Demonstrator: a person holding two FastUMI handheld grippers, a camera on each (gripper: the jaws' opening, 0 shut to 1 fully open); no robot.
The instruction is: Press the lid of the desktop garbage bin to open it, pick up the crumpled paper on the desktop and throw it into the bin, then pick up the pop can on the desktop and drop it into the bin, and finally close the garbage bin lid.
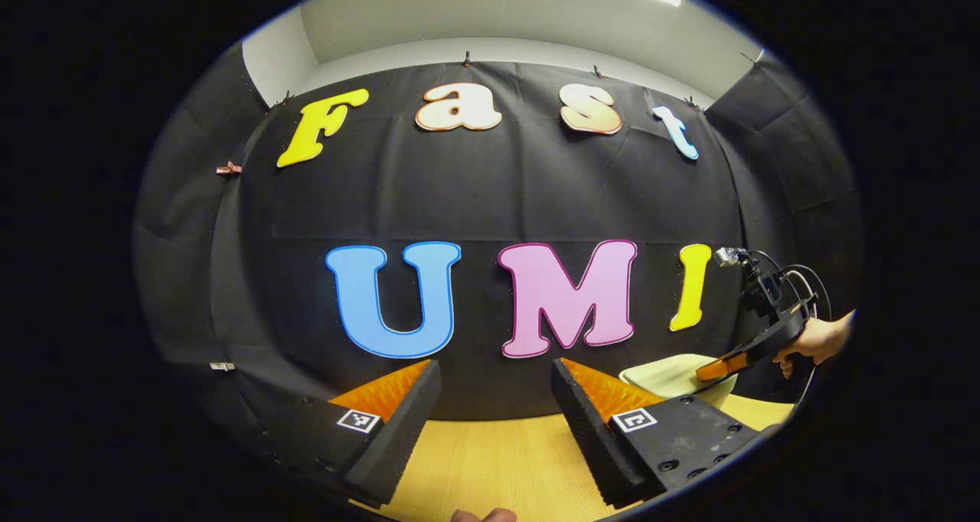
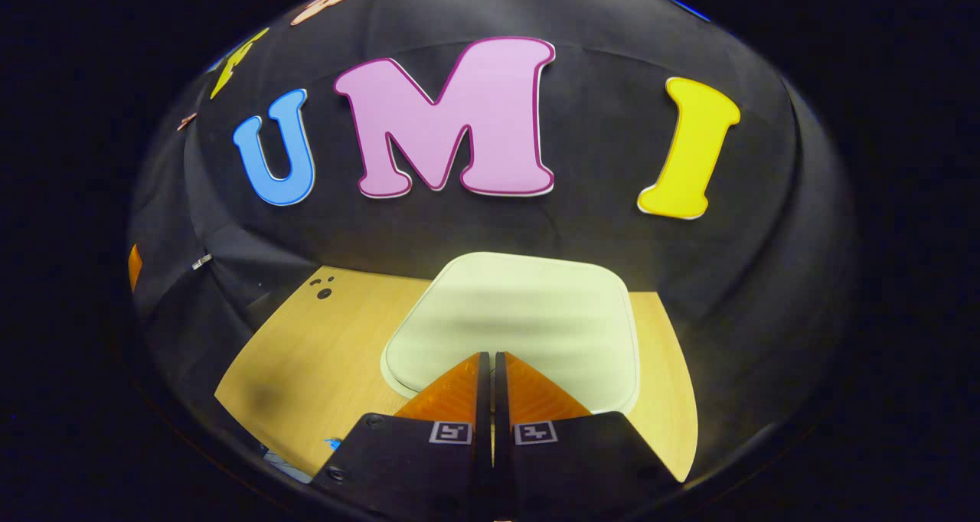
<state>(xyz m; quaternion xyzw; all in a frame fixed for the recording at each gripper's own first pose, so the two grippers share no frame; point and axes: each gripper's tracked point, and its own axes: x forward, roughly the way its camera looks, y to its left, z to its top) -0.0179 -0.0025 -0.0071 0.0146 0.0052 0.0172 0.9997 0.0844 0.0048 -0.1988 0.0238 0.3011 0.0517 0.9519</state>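
The desktop garbage bin's pale cream lid lies flat and closed in the right gripper view. My right gripper is shut, its fingertips together over the lid's near edge, with nothing held between them. From the left gripper view, that right gripper appears at the far right, held by a hand, its tips resting on or just above the lid. My left gripper is open and holds nothing, raised above the wooden desktop.
The wooden desktop reaches back to the black cloth wall behind the bin. A few small dark marks sit near the desk's far left corner. A fingertip peeks in at the bottom of the left gripper view.
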